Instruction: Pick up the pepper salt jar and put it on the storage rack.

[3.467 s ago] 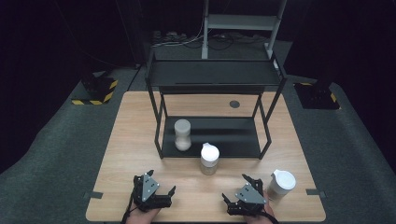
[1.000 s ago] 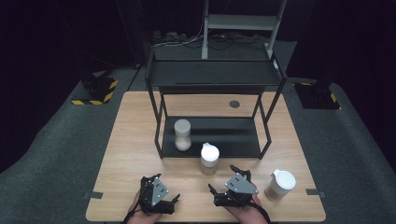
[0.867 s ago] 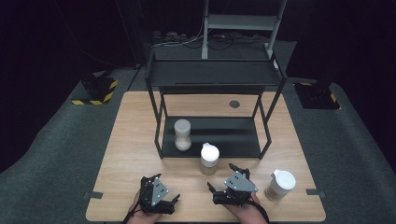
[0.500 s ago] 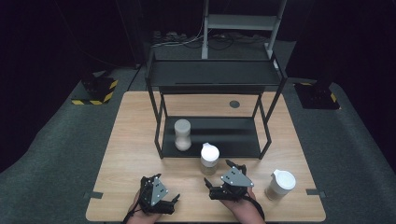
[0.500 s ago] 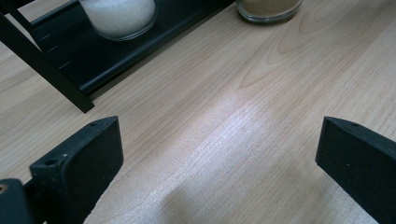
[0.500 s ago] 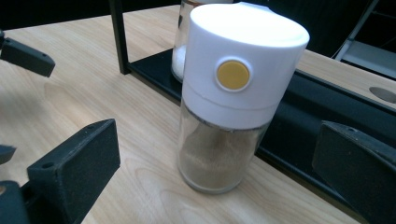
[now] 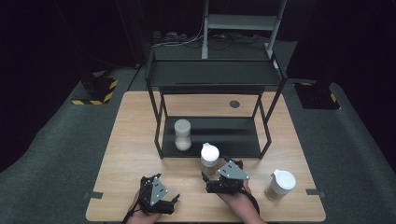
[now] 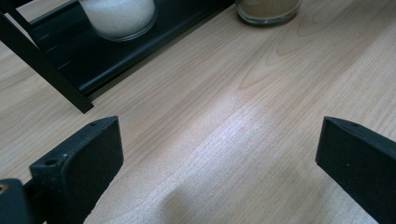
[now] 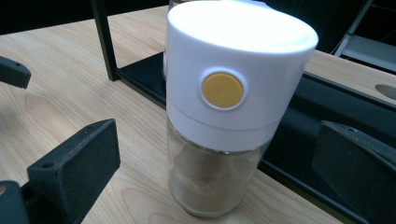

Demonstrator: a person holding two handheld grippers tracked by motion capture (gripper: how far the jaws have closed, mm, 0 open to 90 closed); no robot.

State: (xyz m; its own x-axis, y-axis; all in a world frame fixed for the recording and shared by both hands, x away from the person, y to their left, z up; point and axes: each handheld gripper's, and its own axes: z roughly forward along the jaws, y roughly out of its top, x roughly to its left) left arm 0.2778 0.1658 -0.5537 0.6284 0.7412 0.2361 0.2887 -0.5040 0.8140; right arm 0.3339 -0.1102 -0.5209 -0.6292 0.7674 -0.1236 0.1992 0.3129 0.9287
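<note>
A glass spice jar (image 7: pixel 209 157) with a white lid and brown powder stands on the table just in front of the black shelf rack (image 7: pixel 212 77). My right gripper (image 7: pixel 215 171) is open right behind it. In the right gripper view the jar (image 9: pixel 219 140) stands upright between the two spread jaws of that gripper (image 9: pixel 215 158) with gaps on both sides; a yellow button on its lid faces me. My left gripper (image 7: pixel 161 189) is open near the front edge, and nothing lies between its jaws in the left gripper view (image 8: pixel 219 154).
A jar of white grains (image 7: pixel 182 135) stands on the rack's lower shelf (image 7: pixel 233 135); its base (image 8: pixel 119 14) shows beside the brown jar's base (image 8: pixel 268 7). Another white-lidded jar (image 7: pixel 281 184) stands at the front right. Wooden table (image 7: pixel 135 140), dark floor around.
My right gripper has moved left and forward up to the brown spice jar, and its jaws now stand on either side of it. The left gripper has barely shifted.
</note>
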